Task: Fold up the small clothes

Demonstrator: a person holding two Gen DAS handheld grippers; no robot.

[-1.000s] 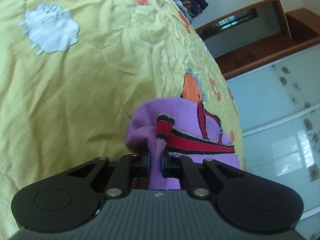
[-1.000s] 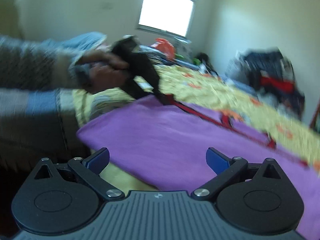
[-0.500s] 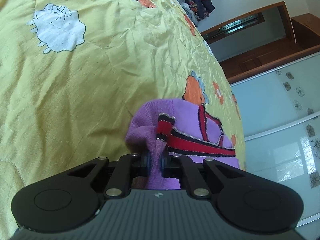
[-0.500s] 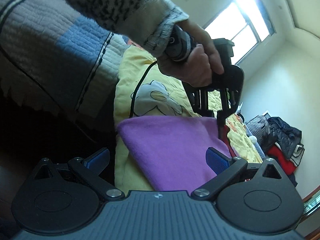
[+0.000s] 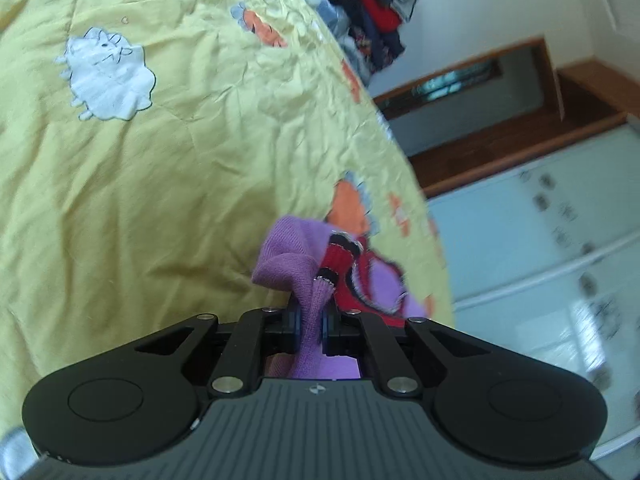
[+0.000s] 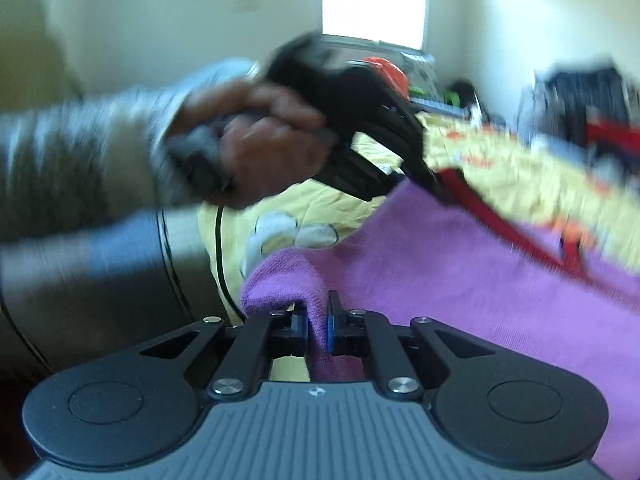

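A small purple knit garment (image 5: 288, 256) with red, black-edged trim lies on the yellow bedspread (image 5: 160, 180). My left gripper (image 5: 310, 320) is shut on a bunched corner of it beside the red trim. In the right wrist view the garment (image 6: 460, 272) spreads flat to the right, and my right gripper (image 6: 316, 320) is closing, its blue pads pressing a folded purple edge near the bed's side. A hand (image 6: 260, 152) holds the left gripper (image 6: 436, 192) at the garment's far corner; that view is blurred.
The bedspread carries white sheep (image 5: 108, 76) and orange patches. A heap of dark and red clothes (image 5: 372, 12) sits at the bed's far end. A glass-fronted wardrobe (image 5: 540, 240) stands past the bed's edge. A window (image 6: 374, 0) lights the back wall.
My right gripper went from wide open to shut on the garment's near purple edge, rolling and shifting as it did. The left gripper kept its hold on the corner and tilted slightly.
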